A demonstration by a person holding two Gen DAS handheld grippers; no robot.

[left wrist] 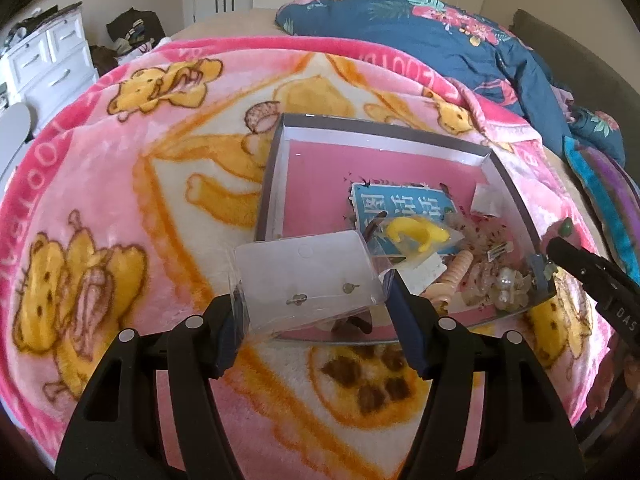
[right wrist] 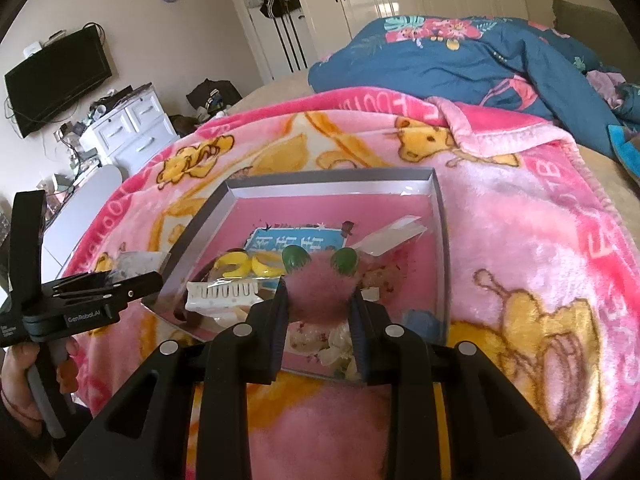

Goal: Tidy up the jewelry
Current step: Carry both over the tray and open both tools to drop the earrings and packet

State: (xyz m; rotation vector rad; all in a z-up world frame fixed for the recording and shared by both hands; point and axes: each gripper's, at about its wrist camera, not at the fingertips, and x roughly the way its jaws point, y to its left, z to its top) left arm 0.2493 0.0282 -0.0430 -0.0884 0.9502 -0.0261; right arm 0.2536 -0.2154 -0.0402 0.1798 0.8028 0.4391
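Observation:
My left gripper (left wrist: pixel 314 304) is shut on a clear plastic packet (left wrist: pixel 308 272) with two small stud earrings inside, held over the near left corner of the tray. The grey-rimmed tray (left wrist: pixel 276 168) has a pink floor and lies on the blanket. A pink fluffy piece with two green beads (right wrist: pixel 318 286) sits between the pads of my right gripper (right wrist: pixel 319 296), which is shut on it above the tray's (right wrist: pixel 328 186) near edge. In the tray lie a bagged yellow clip (left wrist: pixel 412 234), a blue card (left wrist: pixel 400 200), a white comb (right wrist: pixel 222 292) and pearly pieces (left wrist: pixel 508 280).
The tray rests on a pink cartoon blanket (left wrist: pixel 120 184) spread over a bed. A dark blue floral duvet (left wrist: pixel 440 36) is bunched at the back right. White drawers (right wrist: pixel 128 132) and a wall television (right wrist: pixel 56 80) stand to the left, beyond the bed.

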